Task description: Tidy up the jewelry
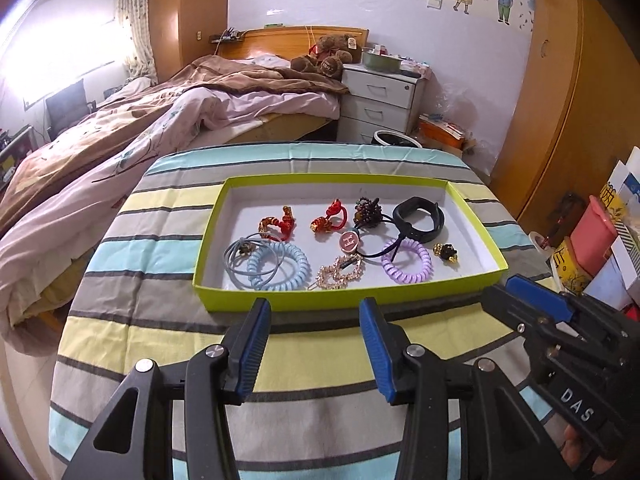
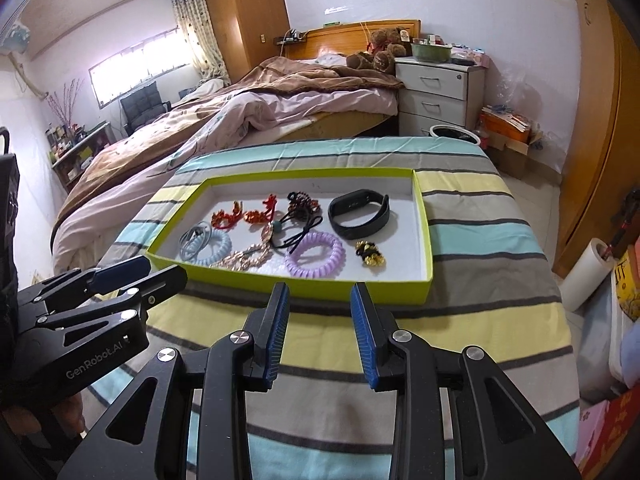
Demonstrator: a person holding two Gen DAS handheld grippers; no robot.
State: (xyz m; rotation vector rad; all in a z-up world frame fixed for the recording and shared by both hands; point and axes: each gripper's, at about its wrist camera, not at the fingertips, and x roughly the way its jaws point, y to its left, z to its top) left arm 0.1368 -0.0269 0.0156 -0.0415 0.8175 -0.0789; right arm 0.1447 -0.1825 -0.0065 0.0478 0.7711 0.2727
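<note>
We are in a home bedroom: unmade bed, teddy bear, drawer unit, probably a wardrobe.

A lime-green tray with a white floor is seen just beyond the black, blue-padded left tongs on a cloth striped yellow, aqua and grey. Inside, a pale blue coil, a lilac coil, red knots and a black band are shown.

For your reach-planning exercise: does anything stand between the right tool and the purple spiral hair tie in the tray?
Only the near wall of the shallow lime-green cardboard tray. It crosses just ahead of the open right tool, and the purple spiral hair tie lies right behind it, with nothing on top.
</note>
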